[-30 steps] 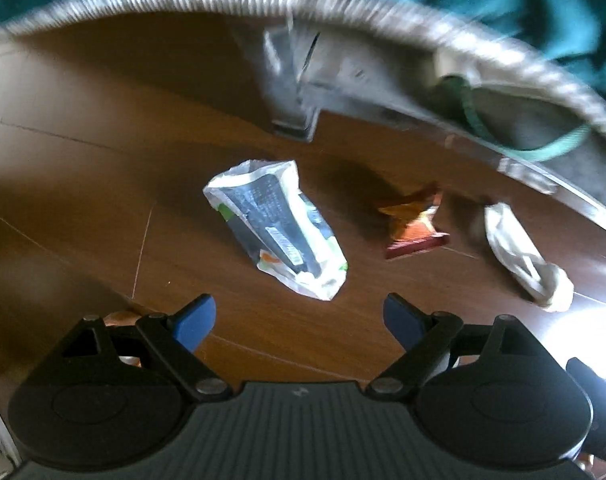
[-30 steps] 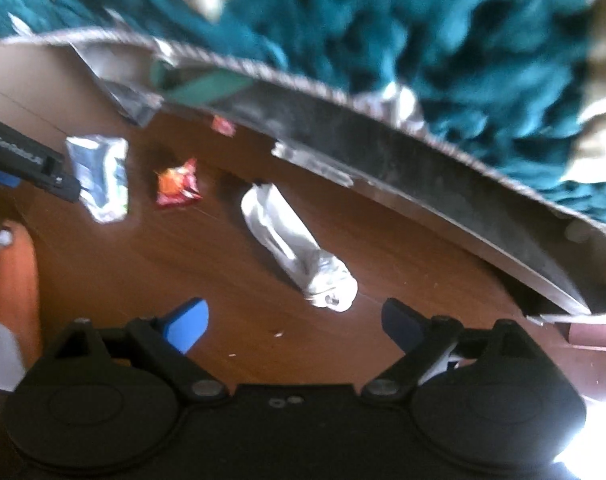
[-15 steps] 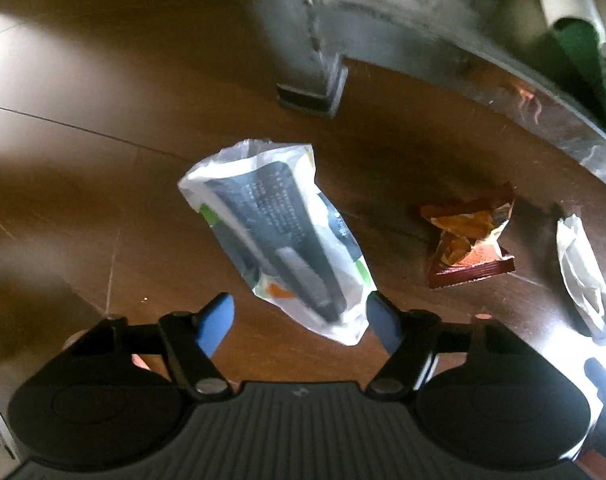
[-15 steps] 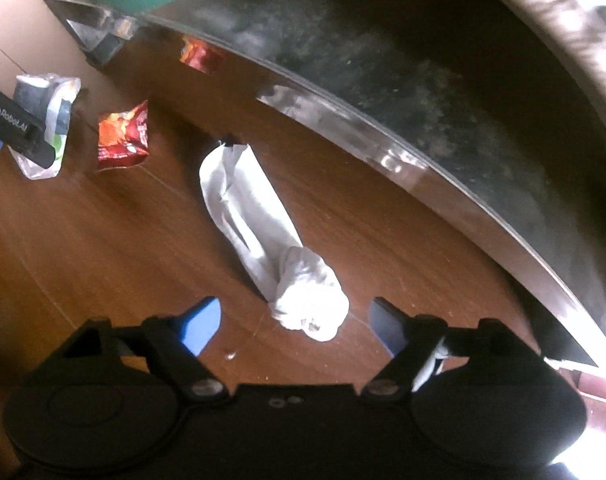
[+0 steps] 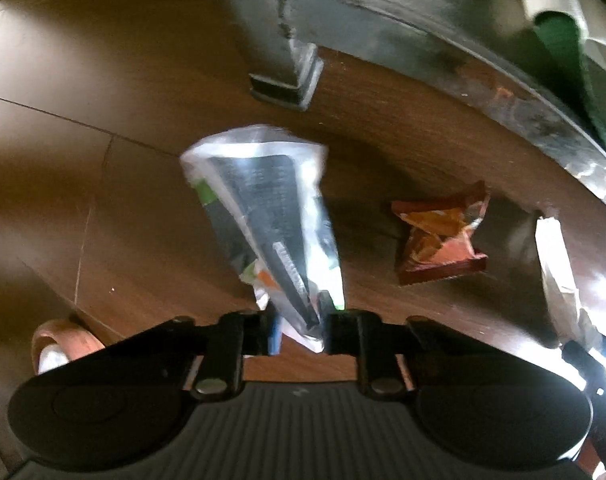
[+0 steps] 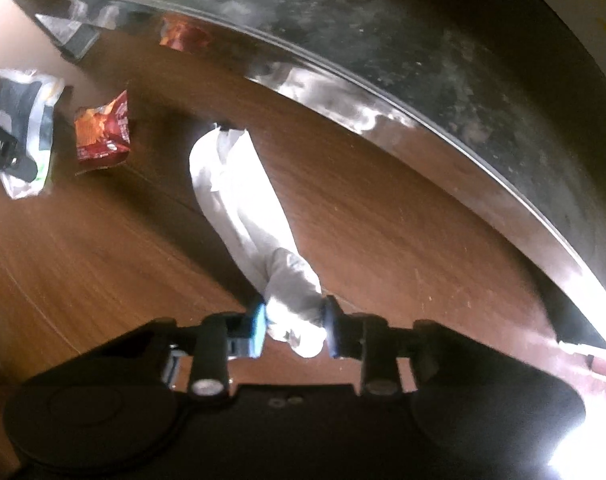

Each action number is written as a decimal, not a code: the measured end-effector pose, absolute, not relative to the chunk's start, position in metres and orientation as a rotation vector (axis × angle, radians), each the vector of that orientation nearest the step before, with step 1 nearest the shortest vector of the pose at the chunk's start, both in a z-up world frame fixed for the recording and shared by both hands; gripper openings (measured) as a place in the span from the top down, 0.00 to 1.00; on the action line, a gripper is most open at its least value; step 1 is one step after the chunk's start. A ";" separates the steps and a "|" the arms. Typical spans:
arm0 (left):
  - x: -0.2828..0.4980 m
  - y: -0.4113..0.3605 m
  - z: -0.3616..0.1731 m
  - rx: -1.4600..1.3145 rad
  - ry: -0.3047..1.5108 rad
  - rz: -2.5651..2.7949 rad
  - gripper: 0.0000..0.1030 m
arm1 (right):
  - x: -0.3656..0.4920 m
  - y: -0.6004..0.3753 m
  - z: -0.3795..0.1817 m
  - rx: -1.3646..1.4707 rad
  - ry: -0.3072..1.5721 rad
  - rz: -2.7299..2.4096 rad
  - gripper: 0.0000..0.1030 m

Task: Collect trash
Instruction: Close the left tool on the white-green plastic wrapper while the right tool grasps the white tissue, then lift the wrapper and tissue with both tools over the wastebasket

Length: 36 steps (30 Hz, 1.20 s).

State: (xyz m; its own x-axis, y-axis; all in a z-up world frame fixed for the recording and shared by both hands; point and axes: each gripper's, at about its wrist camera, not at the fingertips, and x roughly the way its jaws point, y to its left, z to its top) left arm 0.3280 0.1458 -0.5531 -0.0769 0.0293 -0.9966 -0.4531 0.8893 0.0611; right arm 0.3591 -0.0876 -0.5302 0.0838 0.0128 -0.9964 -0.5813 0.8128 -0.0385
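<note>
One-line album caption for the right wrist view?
Right gripper, jaws just closed on a crumpled white wrapper lying on the wooden floor.

A dark brown wooden plank floor (image 5: 103, 92) lies under a shiny metal frame (image 6: 383, 116) (its square foot (image 5: 287, 80) stands on the floor).

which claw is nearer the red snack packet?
Left. The left claw grips the clear wrapper beside the red snack packet; the right claw holds the white wrapper slightly farther off.

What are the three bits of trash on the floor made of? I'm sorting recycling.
Black-and-white pouch: thin glossy plastic film, by its sheen and creases. Red-orange snack packet: printed film, probably foil-lined, with crisp crumples. White wrapper: matte and softly wrinkled, probably paper; thin plastic can't be ruled out.
</note>
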 end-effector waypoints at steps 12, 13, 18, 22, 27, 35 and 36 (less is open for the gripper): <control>0.310 0.124 -0.465 -0.355 1.531 0.370 0.91 | 0.329 -0.097 -0.455 -0.272 1.480 0.345 0.79; 0.307 0.121 -0.452 -0.358 1.516 0.365 0.91 | 0.325 -0.098 -0.445 -0.266 1.473 0.336 0.80; 0.285 0.106 -0.389 -0.379 1.441 0.323 0.91 | 0.312 -0.104 -0.384 -0.213 1.430 0.306 0.80; 0.261 0.097 -0.340 -0.384 1.377 0.305 0.91 | 0.291 -0.113 -0.331 -0.174 1.380 0.293 0.80; 0.232 0.089 -0.276 -0.374 1.277 0.265 0.91 | 0.261 -0.134 -0.268 -0.107 1.280 0.283 0.80; 0.185 0.063 -0.169 -0.309 1.079 0.152 0.91 | 0.212 -0.156 -0.161 -0.032 1.071 0.298 0.80; 0.180 0.060 -0.158 -0.303 1.058 0.142 0.91 | 0.204 -0.157 -0.149 -0.031 1.051 0.301 0.80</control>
State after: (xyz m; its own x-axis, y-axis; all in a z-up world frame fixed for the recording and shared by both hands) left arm 0.1799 0.0598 -0.1577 0.4865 -0.0298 -0.8732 -0.2595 0.9494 -0.1769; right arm 0.2036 -0.1568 -0.1493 0.4599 0.2296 -0.8578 -0.2587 0.9587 0.1180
